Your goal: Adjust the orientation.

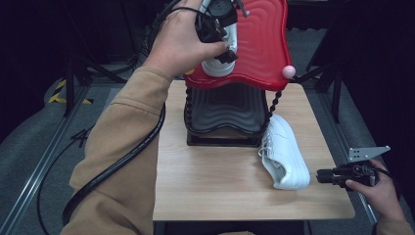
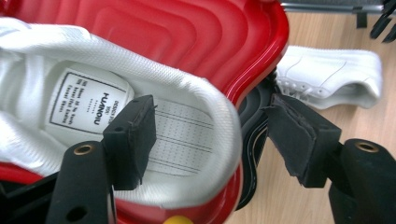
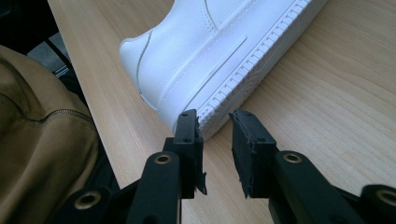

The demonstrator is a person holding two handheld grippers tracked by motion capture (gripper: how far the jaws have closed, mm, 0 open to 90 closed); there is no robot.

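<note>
From the high view, the left gripper [image 1: 226, 36] is up over the red top shelf [image 1: 262, 39] of a little rack, right above a white sneaker [image 1: 220, 66] sitting there, while a second sneaker [image 1: 284, 152] lies on the counter [image 1: 220, 186] near the right gripper [image 1: 325, 176]. Left gripper view: jaws spread wide, one pad [image 2: 133, 135] inside the shoe's heel opening, not squeezing it. Right gripper view: jaws a bit apart, nothing between them, just short of the second sneaker's heel.
</note>
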